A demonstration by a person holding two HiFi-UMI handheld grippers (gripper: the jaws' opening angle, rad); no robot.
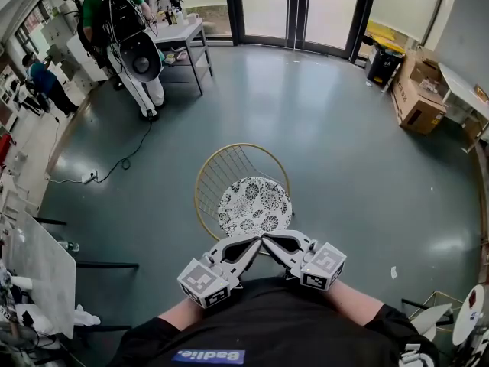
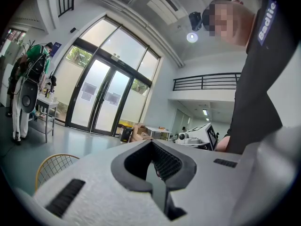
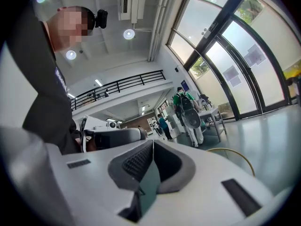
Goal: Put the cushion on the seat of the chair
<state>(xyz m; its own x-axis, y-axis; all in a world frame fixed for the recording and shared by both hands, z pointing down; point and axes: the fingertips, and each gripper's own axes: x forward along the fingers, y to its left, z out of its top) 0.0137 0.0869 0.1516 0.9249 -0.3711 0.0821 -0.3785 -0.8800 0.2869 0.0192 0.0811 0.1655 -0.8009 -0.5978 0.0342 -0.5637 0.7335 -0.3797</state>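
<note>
A round cushion (image 1: 254, 205) with a black-and-white flower print lies on the seat of the chair (image 1: 221, 170), whose gold wire back curves round behind it. Both grippers are held close to the person's body, just in front of the seat's near edge, with their tips almost meeting. The left gripper (image 1: 254, 240) is shut with nothing in it, and so is the right gripper (image 1: 269, 240). The left gripper view has the closed left gripper (image 2: 151, 144) and the chair's wire back (image 2: 51, 166). In the right gripper view the right gripper (image 3: 153, 142) is closed, with the chair's gold rim (image 3: 235, 155) beyond.
A person with a backpack (image 1: 126, 29) stands at a grey table (image 1: 183, 37) at the back left. A cable (image 1: 126, 159) trails on the floor. Cardboard boxes (image 1: 416, 98) sit at the right, a white table (image 1: 46, 274) at the near left, and glass doors (image 1: 298, 6) behind.
</note>
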